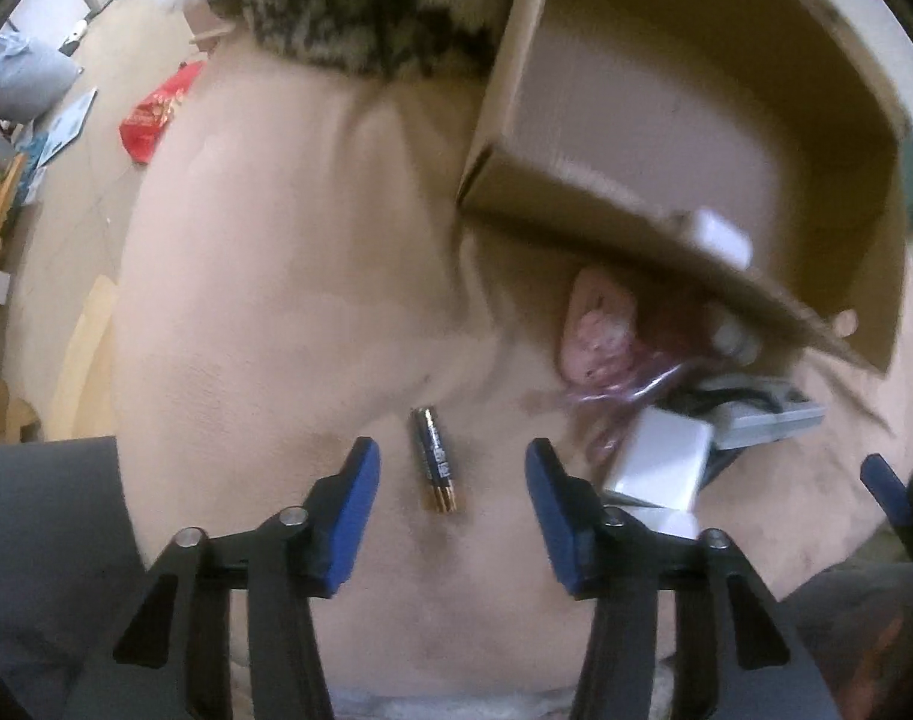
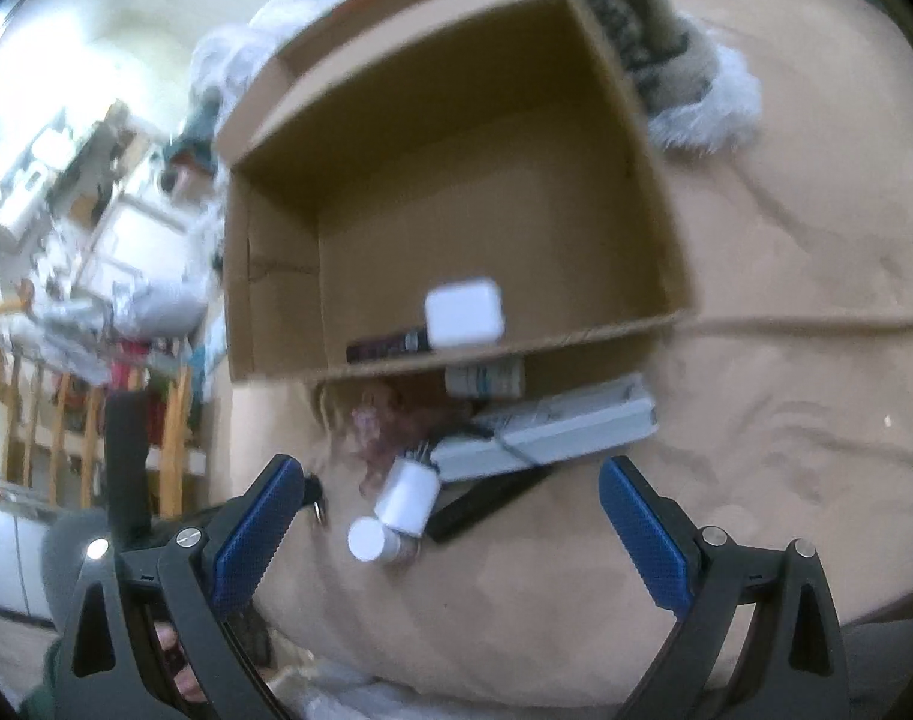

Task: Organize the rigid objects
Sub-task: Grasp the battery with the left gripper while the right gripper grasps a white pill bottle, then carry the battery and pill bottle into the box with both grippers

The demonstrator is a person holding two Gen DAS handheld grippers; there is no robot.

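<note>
Beige bedding under my left tool [image 1: 450,471], jaws part open, astride the battery [image 1: 435,461], not gripping. Light, stiff, slick, rolls; I'd pinch mid-barrel. Right tool [image 2: 450,501] wide, empty. Cardboard box [image 2: 630,138] beyond.

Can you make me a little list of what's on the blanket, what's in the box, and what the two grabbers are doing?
surface: tan blanket
box: open cardboard box, holding a white cube charger and a dark tube
loose by the box: white plug adapter, white-capped bottle, grey flat device, another small bottle
apart from the pile: battery, lying flat
left gripper: open, a finger on each side of the battery, not touching it
right gripper: open, empty, above the pile
</note>
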